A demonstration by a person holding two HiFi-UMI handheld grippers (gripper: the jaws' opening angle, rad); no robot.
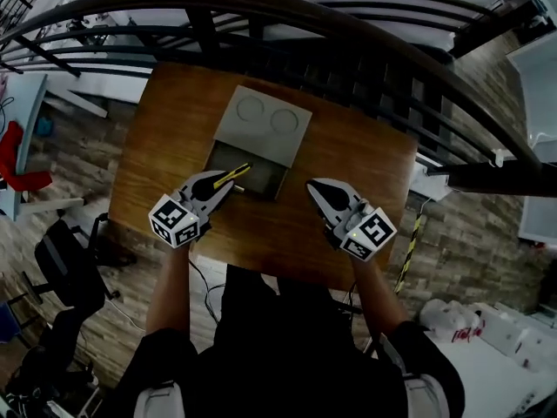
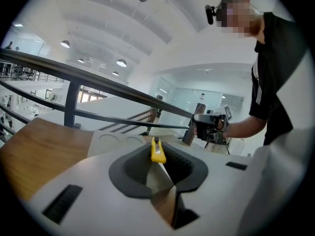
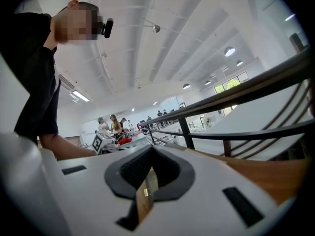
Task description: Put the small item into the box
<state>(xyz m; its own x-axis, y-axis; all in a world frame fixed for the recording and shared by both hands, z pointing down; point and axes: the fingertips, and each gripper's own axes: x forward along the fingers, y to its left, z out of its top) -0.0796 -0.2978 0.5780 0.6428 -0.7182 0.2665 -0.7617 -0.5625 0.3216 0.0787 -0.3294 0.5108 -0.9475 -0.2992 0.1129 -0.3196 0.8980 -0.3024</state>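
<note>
Nearest the person, the right tongs (image 1: 314,186) are clenched on nothing above the wooden bench (image 1: 365,159). The left tongs (image 1: 226,181) grasp a yellow utility knife (image 1: 233,175), whose tip juts over the near left edge of the open grey box (image 1: 261,179). The box's lid (image 1: 264,122), with two round recesses, lies flipped back beyond it. A dark railing (image 1: 261,5) curves past the bench's far side.

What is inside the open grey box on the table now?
The box looks dark and bare inside. The yellow item, clamped in the left tool, covers its near left corner, so that part cannot be seen.
</note>
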